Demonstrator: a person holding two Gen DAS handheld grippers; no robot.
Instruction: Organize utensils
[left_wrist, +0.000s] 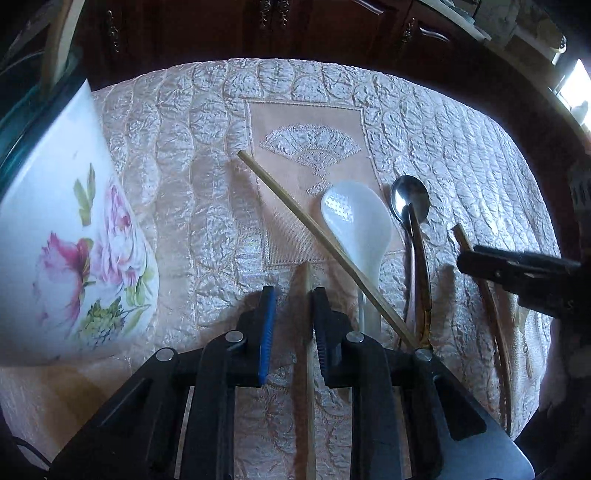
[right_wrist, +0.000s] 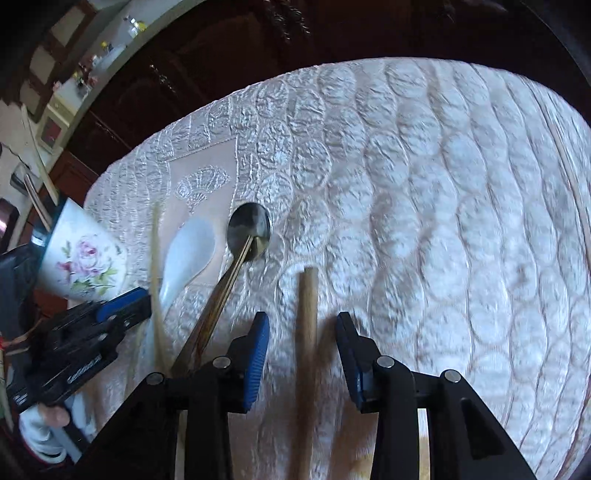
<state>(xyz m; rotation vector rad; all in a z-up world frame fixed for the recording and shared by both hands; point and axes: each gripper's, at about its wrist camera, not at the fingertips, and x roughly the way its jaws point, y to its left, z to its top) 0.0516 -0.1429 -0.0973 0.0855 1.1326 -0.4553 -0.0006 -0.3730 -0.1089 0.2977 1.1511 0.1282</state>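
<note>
Between the half-open jaws of the left gripper (left_wrist: 290, 314) lies a pale chopstick (left_wrist: 308, 365), hard against the right pad and clear of the left. It looks light, stiff and thin, likely to roll on the quilted cloth (left_wrist: 207, 206) over the desk, so a pinch near its middle seems best. The right gripper (right_wrist: 303, 354) straddles a thicker wooden stick (right_wrist: 307, 332), jaws apart, touching nothing. Beyond lie a white ceramic spoon (left_wrist: 360, 225), probably fragile, and a steel spoon (left_wrist: 410, 201); the floral cup (left_wrist: 70, 236) stands left.
</note>
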